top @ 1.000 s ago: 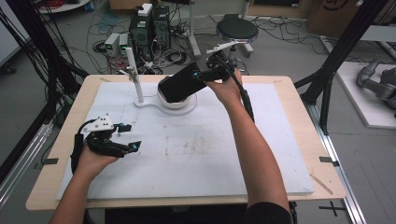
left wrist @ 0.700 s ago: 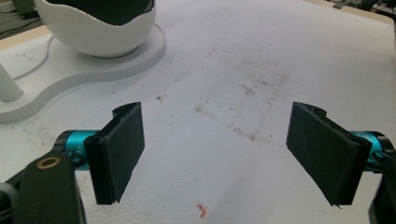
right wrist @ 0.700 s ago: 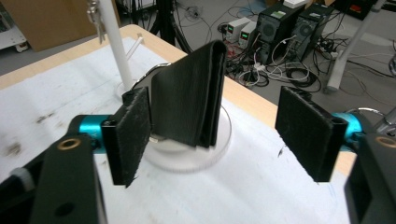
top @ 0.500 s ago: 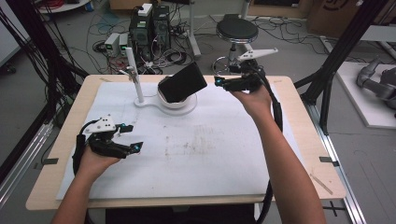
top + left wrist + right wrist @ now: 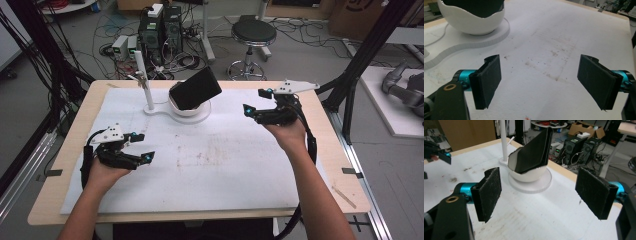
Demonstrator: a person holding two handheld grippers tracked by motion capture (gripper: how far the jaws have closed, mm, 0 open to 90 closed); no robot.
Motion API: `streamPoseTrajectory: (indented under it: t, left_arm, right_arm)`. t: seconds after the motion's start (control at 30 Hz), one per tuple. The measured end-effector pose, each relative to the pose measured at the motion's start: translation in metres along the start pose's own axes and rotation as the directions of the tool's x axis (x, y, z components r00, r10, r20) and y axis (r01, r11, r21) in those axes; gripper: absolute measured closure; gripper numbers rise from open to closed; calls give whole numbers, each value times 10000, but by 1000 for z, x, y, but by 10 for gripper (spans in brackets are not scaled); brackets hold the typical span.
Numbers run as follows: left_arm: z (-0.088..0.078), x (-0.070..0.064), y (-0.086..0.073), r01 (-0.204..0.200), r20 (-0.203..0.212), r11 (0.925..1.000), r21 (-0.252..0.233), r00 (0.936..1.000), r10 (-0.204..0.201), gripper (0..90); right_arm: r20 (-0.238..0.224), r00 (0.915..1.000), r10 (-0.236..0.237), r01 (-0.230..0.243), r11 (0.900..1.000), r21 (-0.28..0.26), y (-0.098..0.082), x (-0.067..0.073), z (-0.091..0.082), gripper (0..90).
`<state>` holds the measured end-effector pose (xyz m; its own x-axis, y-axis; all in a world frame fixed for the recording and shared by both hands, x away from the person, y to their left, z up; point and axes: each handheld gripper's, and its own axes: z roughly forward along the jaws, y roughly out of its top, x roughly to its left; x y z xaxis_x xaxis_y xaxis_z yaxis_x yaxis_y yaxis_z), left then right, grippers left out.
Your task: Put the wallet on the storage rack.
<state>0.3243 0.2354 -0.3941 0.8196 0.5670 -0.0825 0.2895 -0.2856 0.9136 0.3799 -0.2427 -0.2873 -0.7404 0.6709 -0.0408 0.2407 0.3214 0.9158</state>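
We are finding no readable text, label, brand, number or sign anywhere: any marks on the cardboard boxes (image 5: 584, 128) and the computer towers (image 5: 162, 25) on the floor behind the table are coming through too blurred and small to read.

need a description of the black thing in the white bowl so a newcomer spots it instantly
Start at the white sheet covering the wooden table, then look to its far edge for the round white stand beside a thin white post. In the stand's broken-egg-shaped bowl sits a flat black slab, tilted and jutting above the rim. It is the single dark item among white parts.
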Motion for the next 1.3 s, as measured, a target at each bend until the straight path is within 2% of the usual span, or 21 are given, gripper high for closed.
streamPoseTrajectory:
  t: [0.07,0.23,0.27,0.3,0.47,0.6,0.73,0.8,0.87,0.93,1.07,1.2,1.3]
  left_arm:
    - [0,0,0,-4,-12,10000,0,10000,4,194]
    - [3,2,-3,54,-175,9999,145,9998,-52,171]
    - [3,2,-3,54,-175,9999,145,9998,-52,166]
    - [3,2,-3,86,-266,9998,168,9996,-81,160]
    - [2,3,-5,93,-336,9999,122,9994,-89,142]
    - [3,5,-9,295,-279,9995,114,9992,-292,133]
    - [3,5,-10,296,-285,9995,102,9992,-293,125]
    - [5,6,-12,319,-327,9995,88,9990,-316,122]
    - [6,7,-12,340,-351,9994,62,9988,-338,122]
    - [8,7,-12,285,-303,9996,53,9991,-283,122]
    - [9,4,-12,176,-222,9998,44,9996,-175,122]
    - [10,3,-12,186,-217,9998,69,9996,-185,122]
    - [10,3,-11,236,-62,9997,-35,9997,-237,122]
  right_arm:
    - [3,10000,52,-52,10000,12,-5,0,-1,211]
    - [-66,9997,236,-236,9997,19,-42,6,-4,211]
    - [-66,9997,236,-236,9997,19,-42,6,-4,211]
    - [-22,9995,311,-311,9995,85,-53,8,-3,210]
    - [-29,9991,420,-419,9989,199,-79,15,0,208]
    - [-15,9971,763,-763,9968,223,-97,17,2,202]
    - [96,9944,1051,-1052,9944,66,-113,17,3,202]
    - [89,9929,1189,-1190,9928,154,-120,16,5,202]
    - [2,9916,1295,-1292,9897,614,-122,15,8,186]
    - [123,9918,1268,-1274,9887,792,-123,15,9,186]
    - [210,9917,1271,-1282,9892,708,-123,16,8,186]
    - [258,9915,1275,-1290,9892,699,-122,16,6,186]
    - [283,9904,1350,-1364,9891,554,-122,14,3,186]
